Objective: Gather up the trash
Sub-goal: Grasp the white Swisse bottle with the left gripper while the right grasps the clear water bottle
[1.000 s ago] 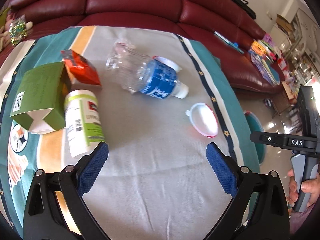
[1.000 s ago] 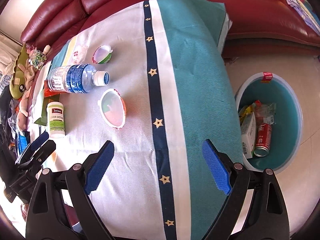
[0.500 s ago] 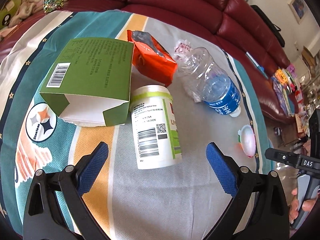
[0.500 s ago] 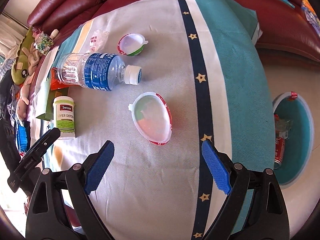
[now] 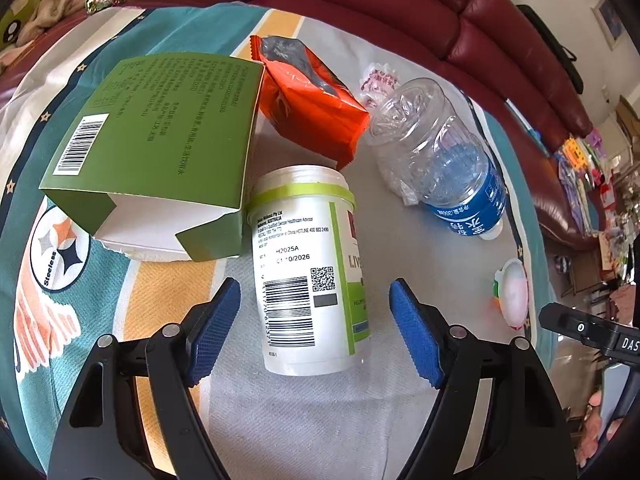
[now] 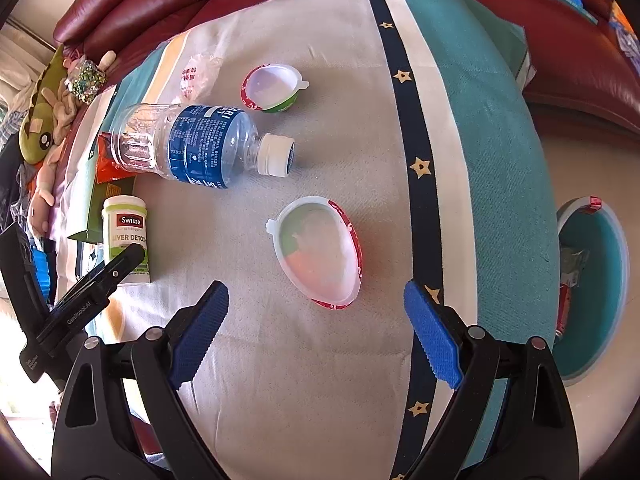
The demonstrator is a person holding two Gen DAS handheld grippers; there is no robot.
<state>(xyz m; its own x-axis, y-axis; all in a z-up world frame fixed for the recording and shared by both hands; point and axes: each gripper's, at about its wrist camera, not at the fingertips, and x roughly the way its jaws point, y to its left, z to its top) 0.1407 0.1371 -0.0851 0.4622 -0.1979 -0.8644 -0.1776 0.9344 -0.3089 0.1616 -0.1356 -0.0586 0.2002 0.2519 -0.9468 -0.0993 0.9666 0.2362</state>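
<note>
A white supplement bottle (image 5: 304,272) with a green label lies on its side on the cloth. My left gripper (image 5: 315,285) straddles it with jaws closing; a gap shows between each pad and the bottle. Beside it lie a green carton (image 5: 160,132), an orange wrapper (image 5: 308,96) and a clear water bottle (image 5: 440,152). My right gripper (image 6: 316,288) hangs open just short of an oval plastic cup (image 6: 320,252), with nothing between its fingers. A round cup (image 6: 272,88) and a clear wrapper (image 6: 196,76) lie farther back.
A teal bin (image 6: 600,344) with trash inside stands on the floor past the table's right edge. A dark red sofa (image 5: 380,12) curves behind the table, with plush toys (image 6: 44,120) at its left end. Bare cloth (image 6: 304,380) lies under the right gripper.
My left gripper moved left and down from the water bottle to the supplement bottle, and its jaws narrowed. My right gripper moved from the table's edge by the bin over to the oval cup.
</note>
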